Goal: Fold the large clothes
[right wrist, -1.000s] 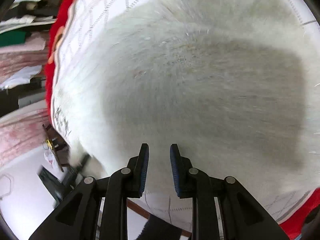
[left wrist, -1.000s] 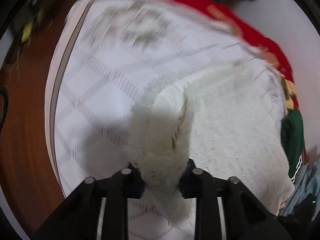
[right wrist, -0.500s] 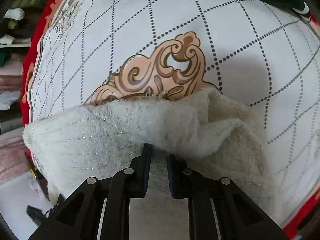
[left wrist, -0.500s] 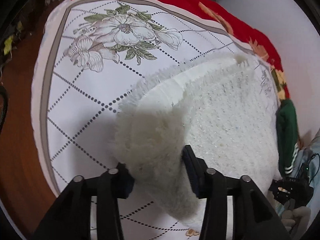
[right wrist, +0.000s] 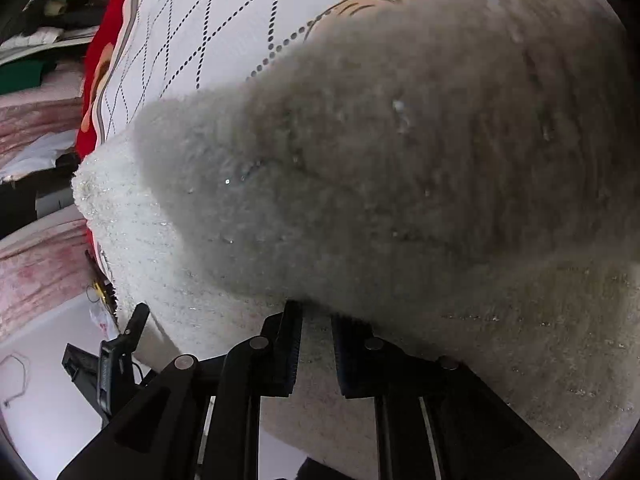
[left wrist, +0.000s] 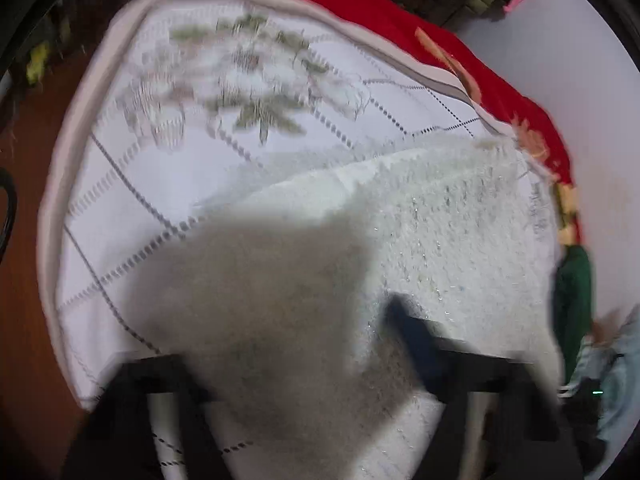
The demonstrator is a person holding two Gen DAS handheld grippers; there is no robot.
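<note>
A fluffy white knitted sweater lies on a white patterned bedsheet. In the left wrist view a shaded fold of it hangs over my left gripper; the jaws stand wide apart and the view is blurred. One dark blue fingertip shows, the other is hidden. In the right wrist view the sweater fills most of the frame. My right gripper is closed down on its fabric, with a bulky fold bunched just above the fingers.
The sheet has a dotted diamond grid, a flower print and a red border. A dark green garment lies at the right edge. Wooden floor is to the left. A black clip stand sits at lower left.
My left jaws have opened wider and the sweater fold now drapes loosely over them. The right gripper has lifted its fabric, so the bunched fold now covers most of its view.
</note>
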